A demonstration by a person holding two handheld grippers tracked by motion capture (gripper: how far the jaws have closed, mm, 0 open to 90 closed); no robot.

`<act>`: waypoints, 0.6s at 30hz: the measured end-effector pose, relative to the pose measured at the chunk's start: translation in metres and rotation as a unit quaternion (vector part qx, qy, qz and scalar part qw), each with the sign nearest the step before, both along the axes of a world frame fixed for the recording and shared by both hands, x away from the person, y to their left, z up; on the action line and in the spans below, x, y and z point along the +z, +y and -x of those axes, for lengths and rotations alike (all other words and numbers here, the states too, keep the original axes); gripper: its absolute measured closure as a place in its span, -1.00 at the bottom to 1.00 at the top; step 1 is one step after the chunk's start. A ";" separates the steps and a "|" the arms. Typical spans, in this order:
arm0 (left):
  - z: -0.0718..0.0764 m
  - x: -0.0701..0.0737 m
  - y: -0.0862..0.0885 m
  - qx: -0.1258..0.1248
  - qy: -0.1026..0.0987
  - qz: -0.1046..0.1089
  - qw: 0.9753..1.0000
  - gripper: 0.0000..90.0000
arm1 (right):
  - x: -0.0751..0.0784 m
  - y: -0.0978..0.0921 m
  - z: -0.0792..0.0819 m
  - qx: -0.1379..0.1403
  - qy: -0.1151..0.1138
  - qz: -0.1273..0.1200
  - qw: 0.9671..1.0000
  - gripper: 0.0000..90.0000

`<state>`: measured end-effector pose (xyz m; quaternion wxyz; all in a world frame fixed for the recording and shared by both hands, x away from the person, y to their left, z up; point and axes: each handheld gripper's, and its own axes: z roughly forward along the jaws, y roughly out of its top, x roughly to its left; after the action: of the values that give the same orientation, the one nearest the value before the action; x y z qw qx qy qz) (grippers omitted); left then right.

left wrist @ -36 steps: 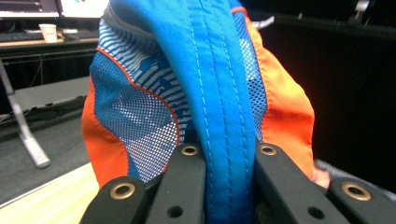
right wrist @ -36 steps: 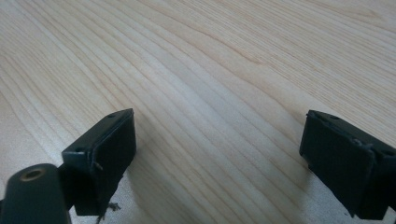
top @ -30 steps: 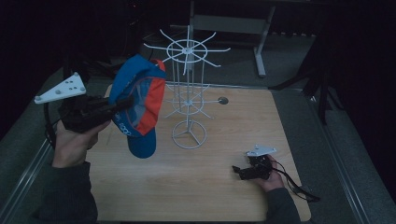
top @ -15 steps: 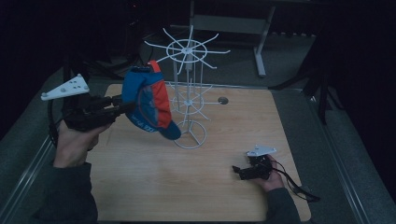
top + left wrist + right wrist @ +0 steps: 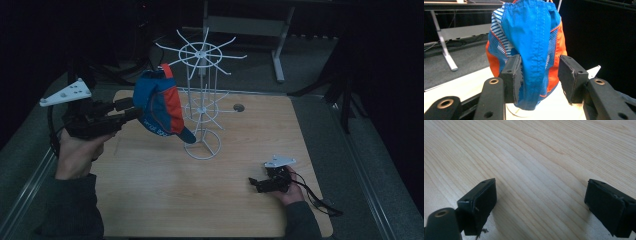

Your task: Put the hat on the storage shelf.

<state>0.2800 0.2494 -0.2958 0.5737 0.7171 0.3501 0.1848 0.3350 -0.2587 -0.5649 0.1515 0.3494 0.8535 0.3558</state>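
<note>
Left hand-held gripper [image 5: 134,110], cap [image 5: 161,105] hanging, brim [image 5: 186,135] down-right

Lab-like recording space: bare wooden table [image 5: 150,200], dark surroundings, grey desk frame [image 5: 277,50] behind.

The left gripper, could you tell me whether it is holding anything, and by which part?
It is not clearly gripping the cap. Blue fabric hangs between the left gripper's open jaws, touching only one pad; the other stands apart. The cap seems hooked on the wire rack.
</note>
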 end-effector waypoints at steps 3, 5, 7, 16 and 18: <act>0.000 0.000 0.002 0.005 0.000 0.002 1.000 0.16 | 0.000 0.000 0.000 0.000 0.000 0.000 1.000 -0.77; 0.001 0.000 0.003 0.007 -0.002 0.002 1.000 0.15 | 0.000 0.000 0.000 0.000 0.000 0.000 1.000 -0.77; 0.001 0.000 0.005 0.013 -0.001 0.002 1.000 0.14 | 0.000 0.000 0.000 -0.001 0.001 0.000 1.000 -0.77; 0.003 0.000 0.007 0.037 -0.010 -0.003 0.999 0.08 | 0.000 0.000 0.000 0.000 0.001 0.000 1.000 -0.77; 0.003 0.000 0.007 0.040 -0.010 -0.005 0.999 0.07 | 0.000 0.000 0.000 -0.001 0.001 0.000 1.000 -0.77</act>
<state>0.2773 0.2565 -0.2961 0.5655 0.7035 0.3721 0.2165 0.3347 -0.2586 -0.5648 0.1507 0.3504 0.8535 0.3550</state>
